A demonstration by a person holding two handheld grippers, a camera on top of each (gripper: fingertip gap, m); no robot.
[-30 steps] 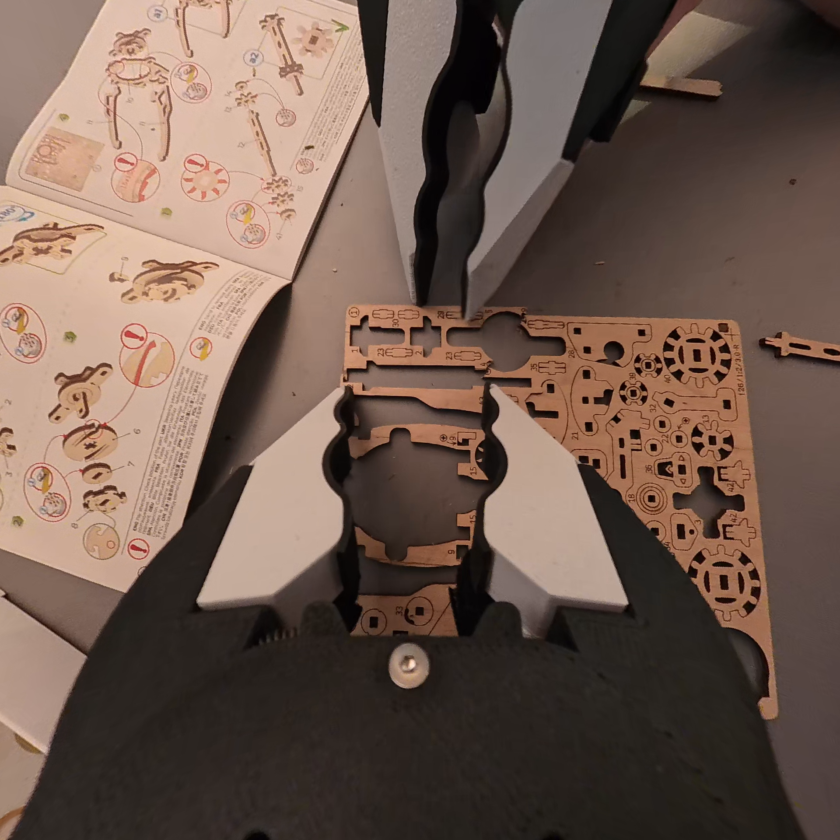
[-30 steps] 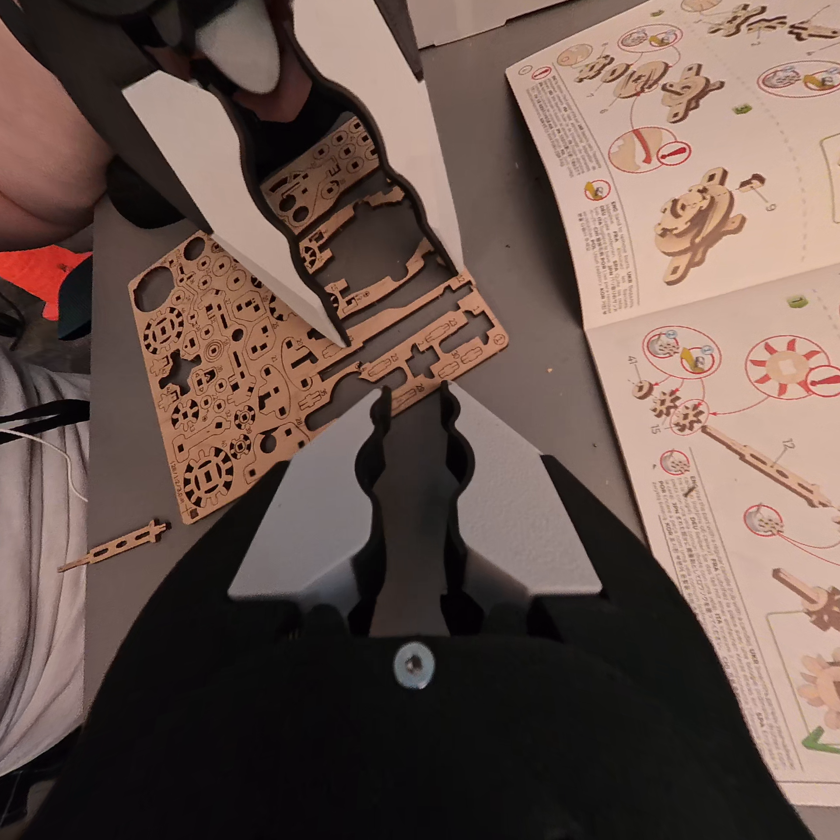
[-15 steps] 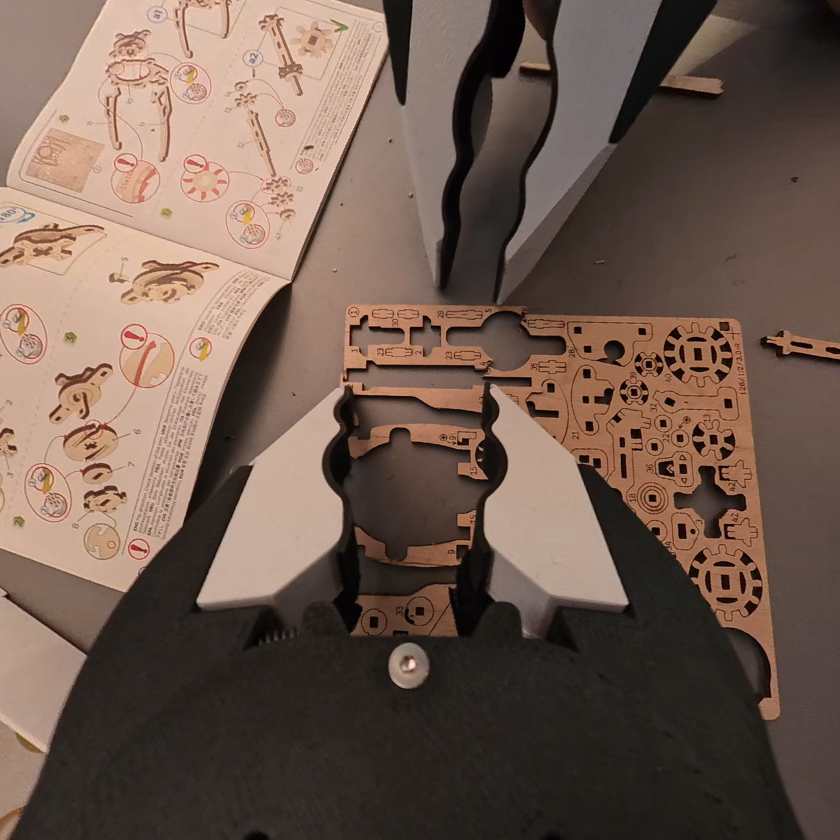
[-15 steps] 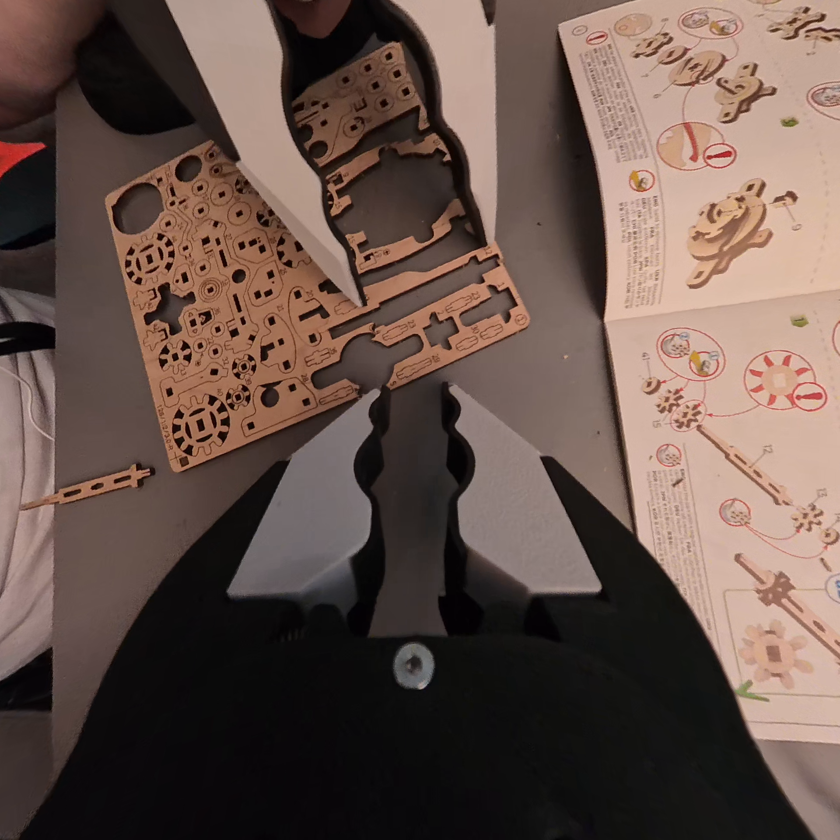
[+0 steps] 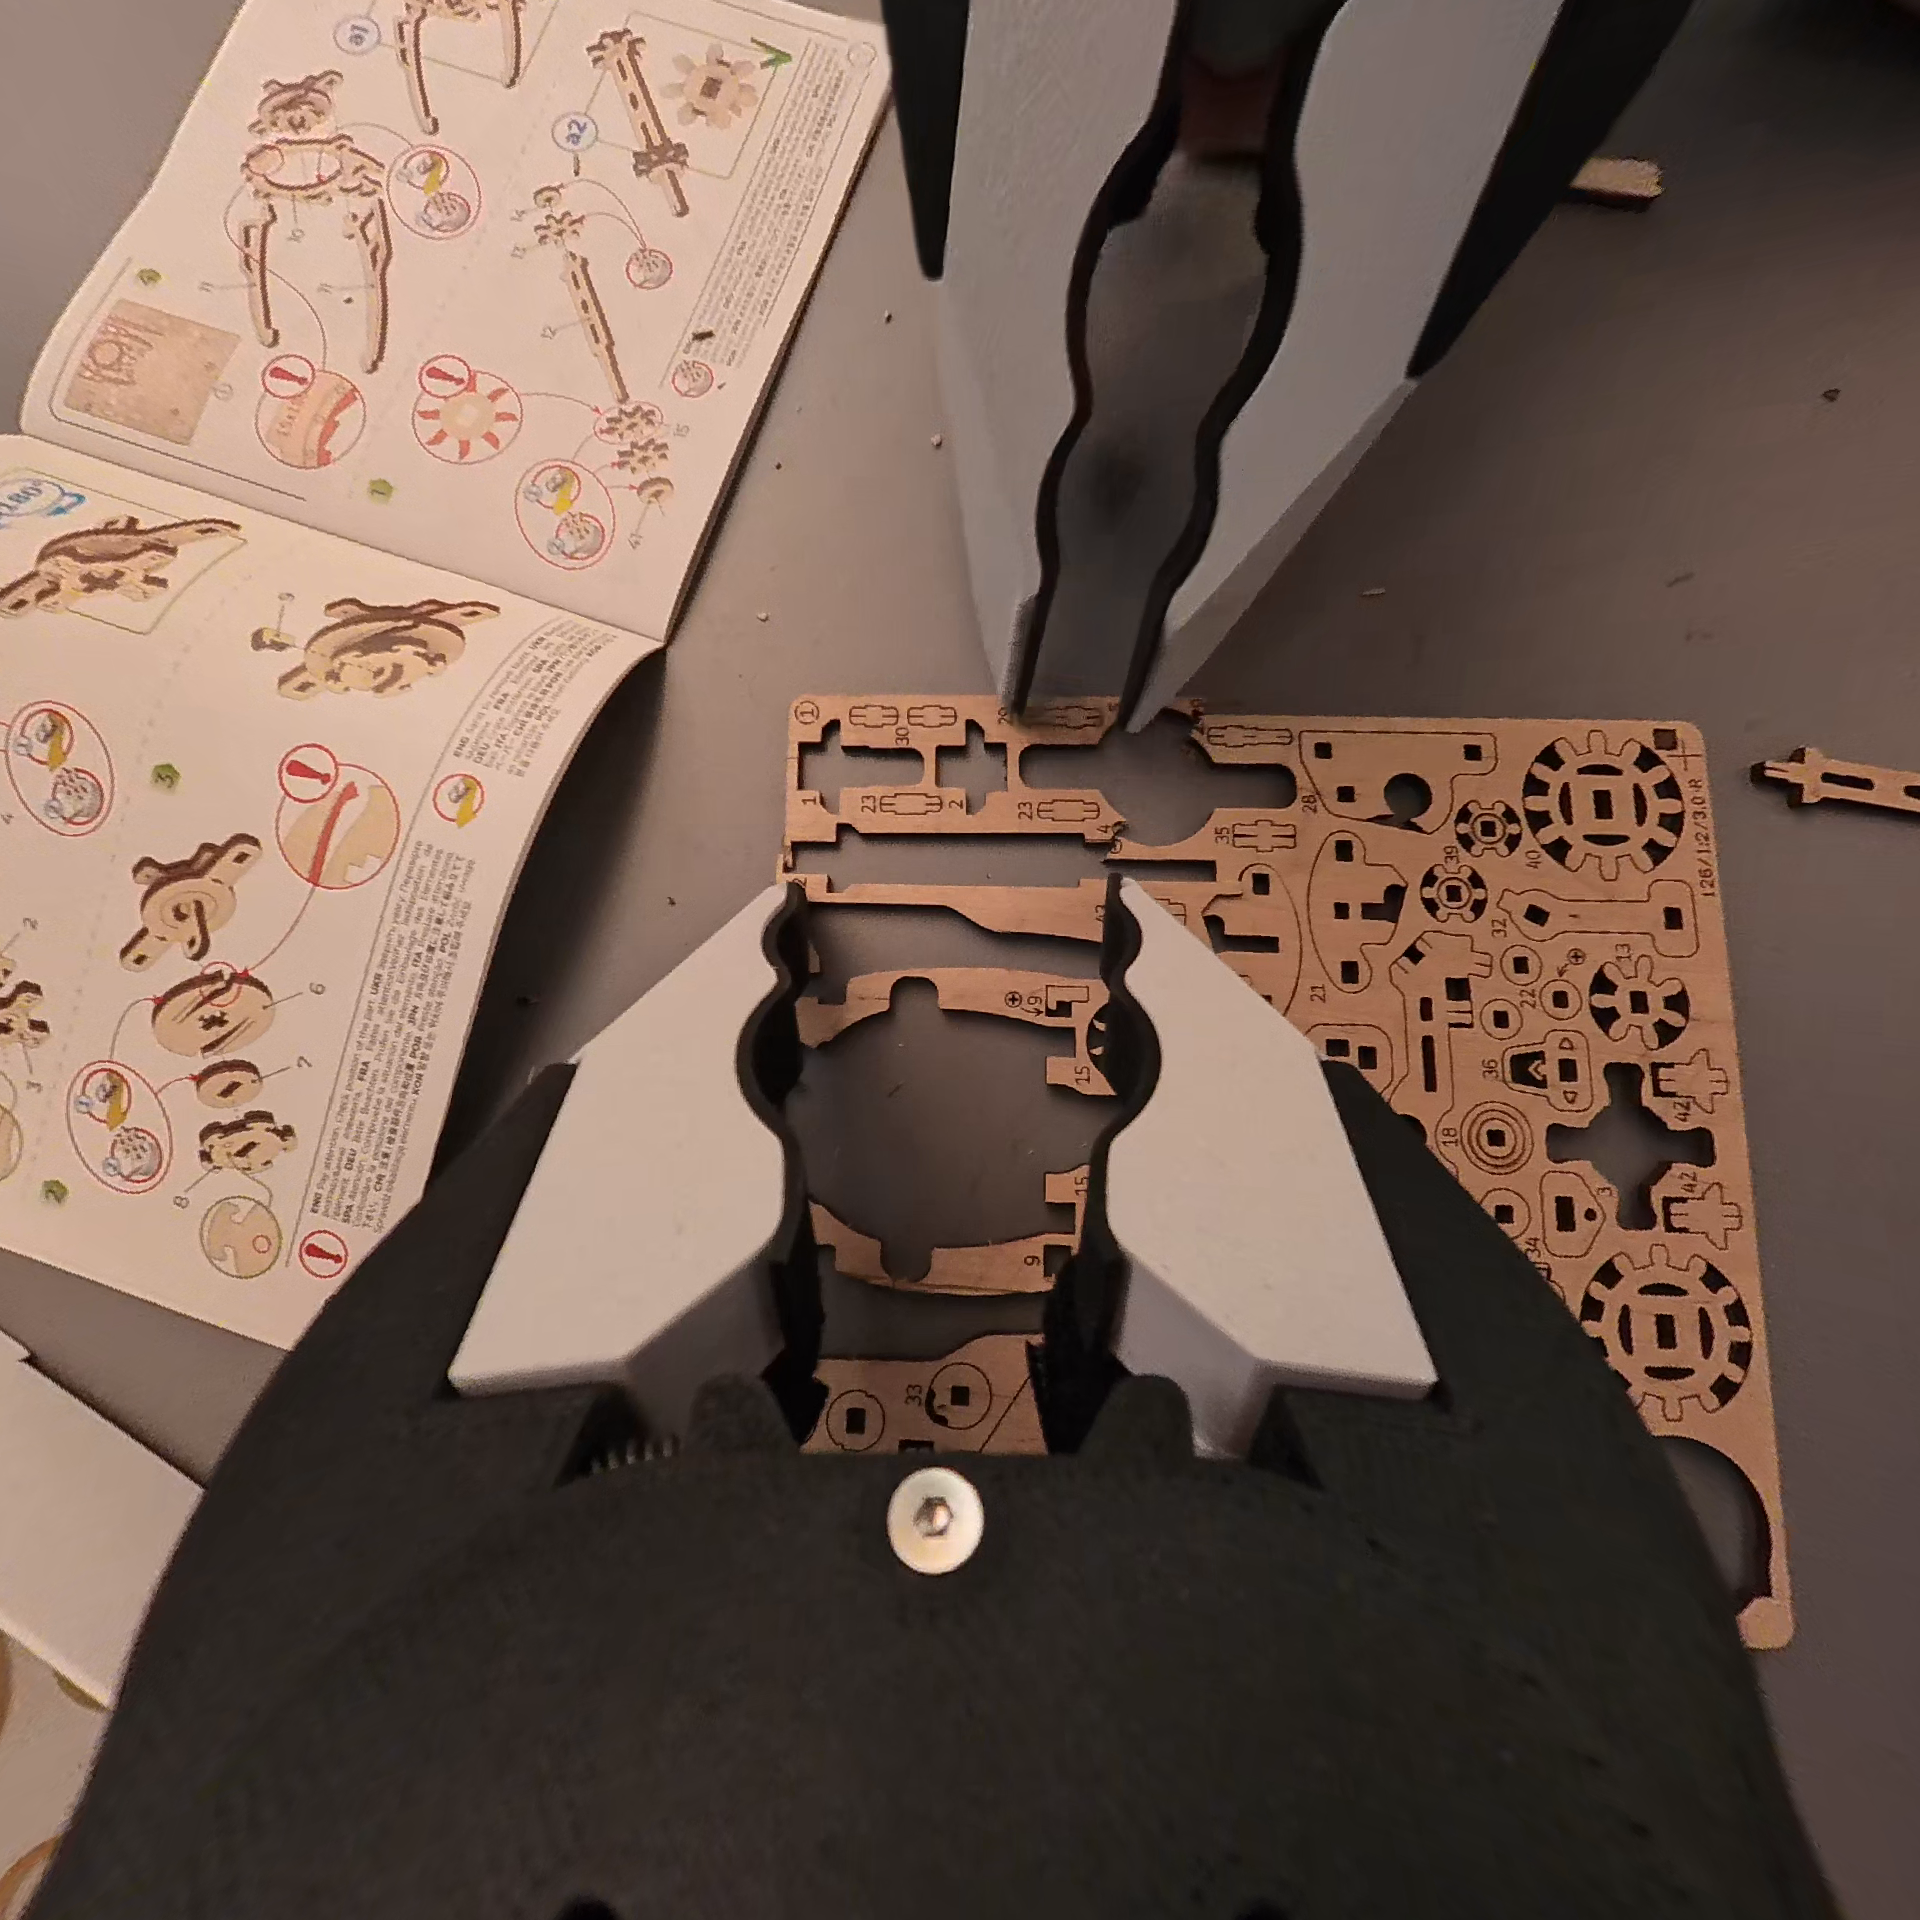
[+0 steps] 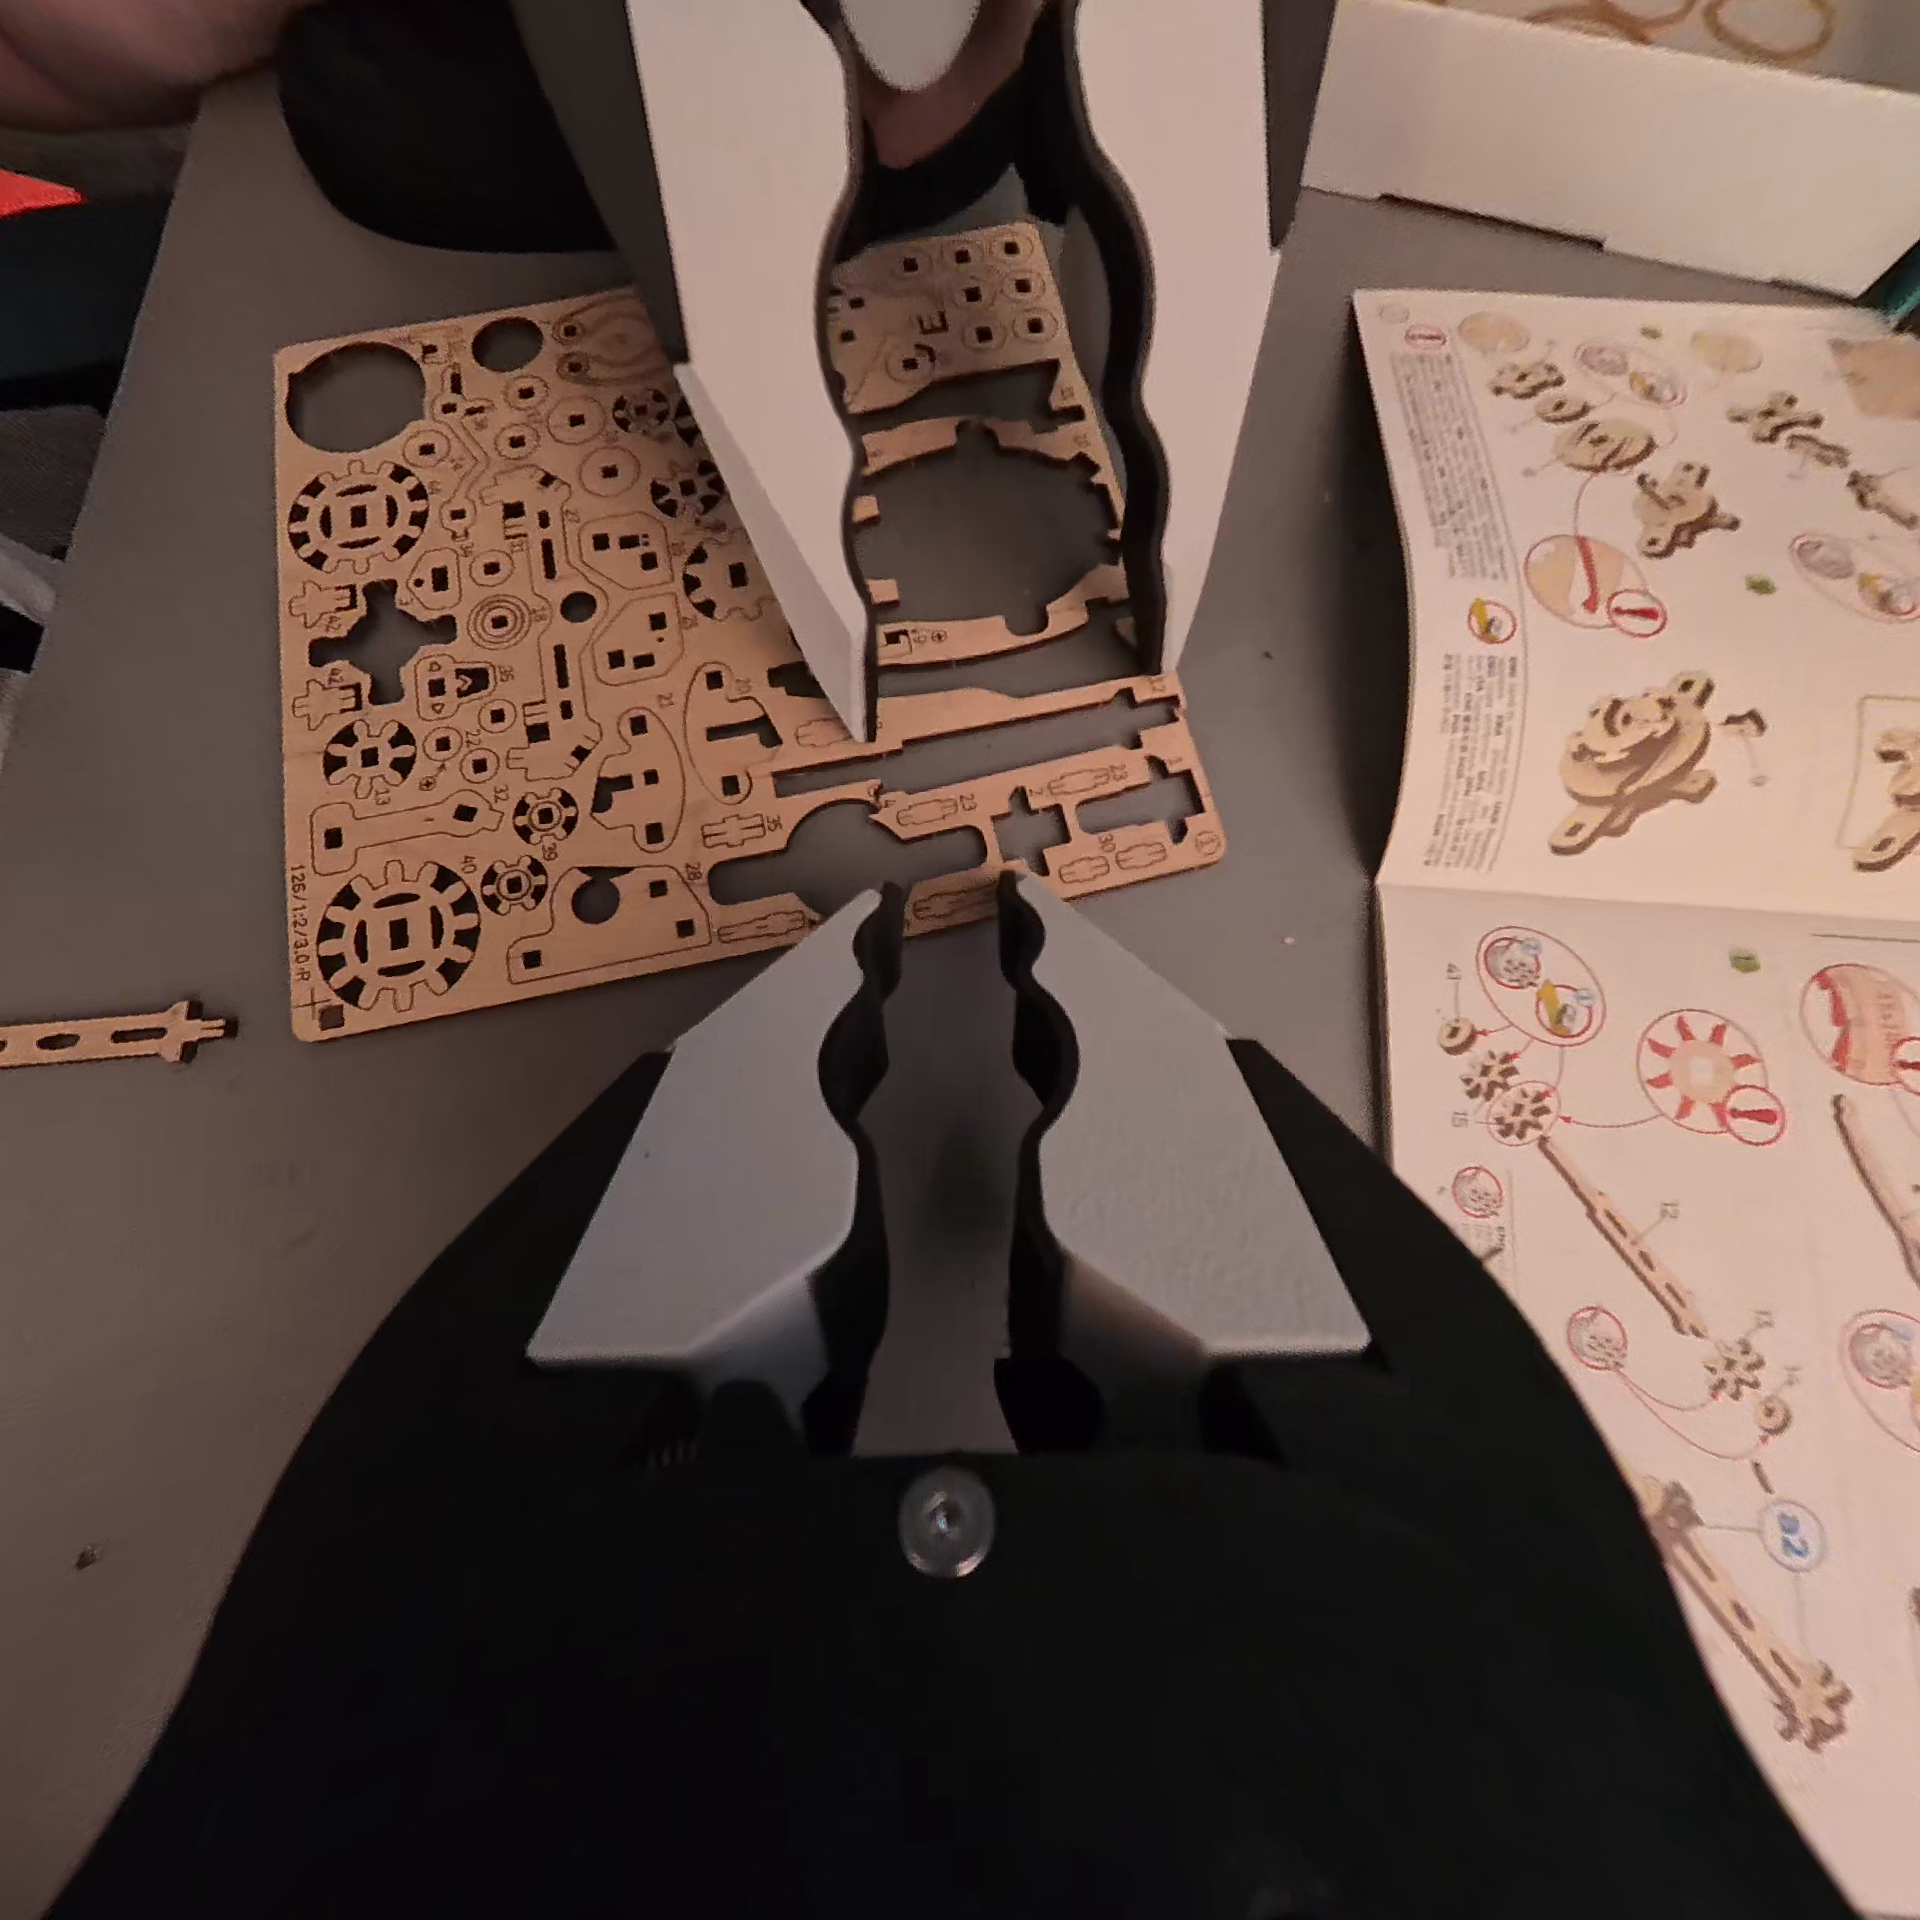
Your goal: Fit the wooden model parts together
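A grey table [image 5: 1558, 540] carries everything here, in dim warm light. Two grippers work over one wooden sheet [image 5: 1538, 997] of laser-cut model parts, which lies flat on the table. The left gripper [image 5: 951, 894] hangs over the sheet's cut-out side with its jaws wide apart and nothing between them; its fingertips stand either side of the large round hole left in the wood. The right gripper [image 6: 943, 891] has its jaws parted by a narrower gap, also empty, with its tips right at the sheet's edge, over a thin strip of small uncut pieces; whether they press on the wood cannot be told. In the left wrist view that same gripper [image 5: 1075, 712] comes down from above, at the sheet's far edge. One loose wooden strip [image 5: 1839, 784] with slots lies on the table just beyond the sheet's gear corner, apart from it. One open instruction booklet [image 5: 343, 582] lies on the sheet's opposite side, near but not touching. Only the right wrist view shows a white cardboard box [image 6: 1600, 156] beyond the booklet [image 6: 1662, 831], and a person's hand behind the left gripper [image 6: 1013, 686]. Only the left wrist view shows another small wooden piece [image 5: 1616, 185] well beyond the sheet, partly hidden by the right gripper.
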